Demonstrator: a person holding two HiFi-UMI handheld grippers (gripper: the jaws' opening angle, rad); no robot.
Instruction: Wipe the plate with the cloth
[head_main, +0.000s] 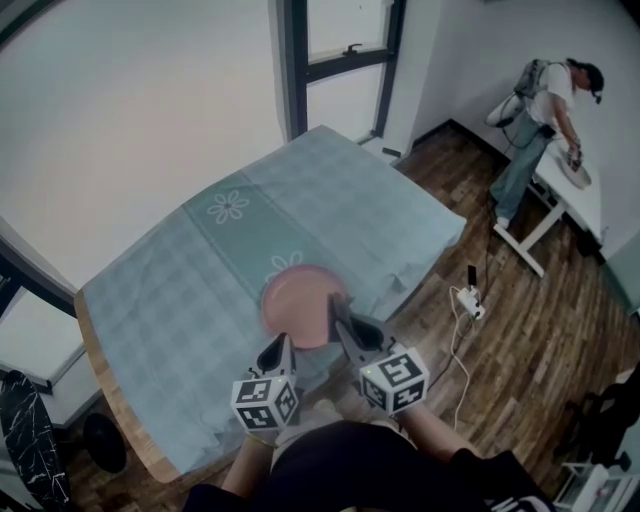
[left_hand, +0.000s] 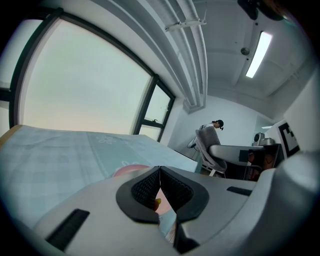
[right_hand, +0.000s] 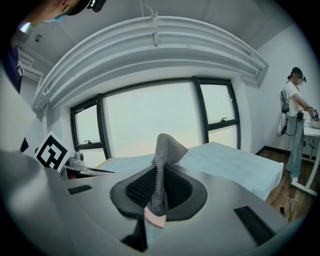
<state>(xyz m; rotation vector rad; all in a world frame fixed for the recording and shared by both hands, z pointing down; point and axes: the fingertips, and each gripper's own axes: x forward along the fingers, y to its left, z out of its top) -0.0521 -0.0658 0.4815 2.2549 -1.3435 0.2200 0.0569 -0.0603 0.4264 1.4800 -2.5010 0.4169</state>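
Our right gripper (head_main: 340, 318) pinches a grey mesh cloth (right_hand: 161, 170) between its jaws. The cloth stands up past the tips, over the right side of the pink plate (head_main: 292, 298). Our left gripper (head_main: 278, 350) is pressed together on nothing, at the plate's near edge. The plate sits on the teal-covered counter (head_main: 180, 300), toward our side

Left gripper (head_main: 281, 345) jaws closed; right gripper (head_main: 338, 312) jaws clamp the cloth (right_hand: 164, 152).
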